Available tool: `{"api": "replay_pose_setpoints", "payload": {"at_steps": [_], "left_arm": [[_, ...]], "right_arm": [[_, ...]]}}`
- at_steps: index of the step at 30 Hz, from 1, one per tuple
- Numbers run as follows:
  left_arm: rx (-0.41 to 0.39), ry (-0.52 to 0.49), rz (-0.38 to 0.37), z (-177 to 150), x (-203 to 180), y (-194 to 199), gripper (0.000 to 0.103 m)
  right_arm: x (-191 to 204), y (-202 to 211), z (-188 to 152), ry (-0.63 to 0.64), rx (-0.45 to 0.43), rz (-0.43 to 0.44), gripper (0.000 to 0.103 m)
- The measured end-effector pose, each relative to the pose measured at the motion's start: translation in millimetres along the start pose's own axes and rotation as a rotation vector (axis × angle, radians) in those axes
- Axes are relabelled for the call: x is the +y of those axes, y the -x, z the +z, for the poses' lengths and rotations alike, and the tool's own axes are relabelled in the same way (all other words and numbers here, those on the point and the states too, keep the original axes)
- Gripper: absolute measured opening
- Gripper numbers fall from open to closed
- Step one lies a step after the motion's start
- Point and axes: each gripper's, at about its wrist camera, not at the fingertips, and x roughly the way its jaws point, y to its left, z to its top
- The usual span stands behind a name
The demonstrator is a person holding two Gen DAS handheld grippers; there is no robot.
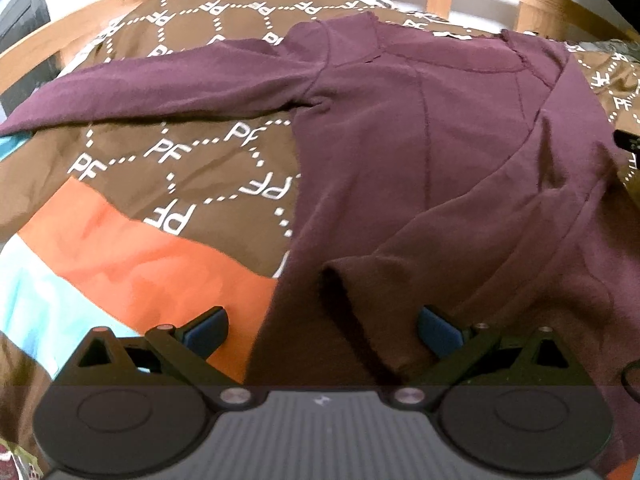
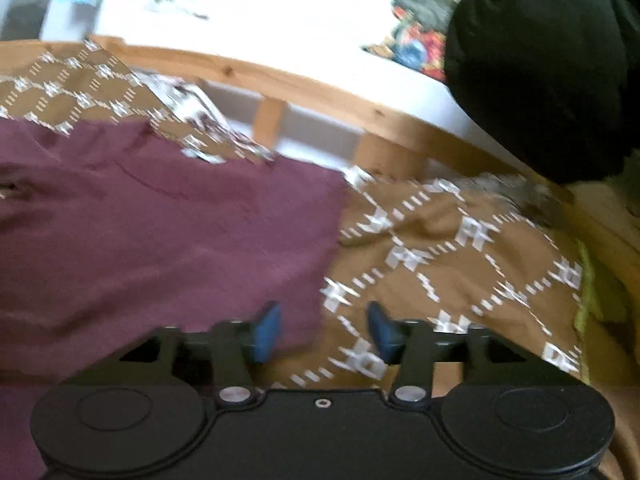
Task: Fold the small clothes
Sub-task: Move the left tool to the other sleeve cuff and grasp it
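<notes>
A maroon long-sleeved top (image 1: 400,140) lies flat on a brown patterned bedspread (image 1: 192,168). One sleeve (image 1: 160,88) stretches out to the left. The other sleeve (image 1: 460,248) is folded across the body, its cuff lying near my left gripper (image 1: 322,330). That gripper is open wide, its blue pads on either side of the cuff, holding nothing. In the right wrist view the top (image 2: 160,232) fills the left half. My right gripper (image 2: 322,332) is open over the top's right edge, empty. This view is motion-blurred.
The bedspread (image 2: 460,264) has an orange band (image 1: 152,264) and a light blue band (image 1: 32,292) at the front left. A wooden bed frame (image 2: 320,92) runs along the far side. A dark rounded shape (image 2: 540,60) is at the upper right.
</notes>
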Motion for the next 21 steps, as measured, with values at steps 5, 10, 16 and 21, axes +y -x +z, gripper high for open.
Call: {"api": "replay_pose_setpoints", "payload": {"at_steps": [5,10,16,21], "left_arm": [[-0.023,0.087,0.014,-3.6,17.3,11.8,0.102],[-0.134,0.139,0.061,7.8,49.0,34.2,0.102],[-0.279,0.263,0.242,55.1,118.7,45.9,0.102],[-0.384,0.558,0.277,68.7,197.2,61.3,0.102]], "right_arm": [[22.0,-36.7,-6.2,0.159,0.154,0.009,0.076],[14.9,-33.7,-5.4,0.109,0.151,0.009,0.084],[7.8,-8.0,6.6,0.060,0.050,0.052,0.098],[11.1,15.8,20.4,0.014,0.004,0.102,0.102]]}}
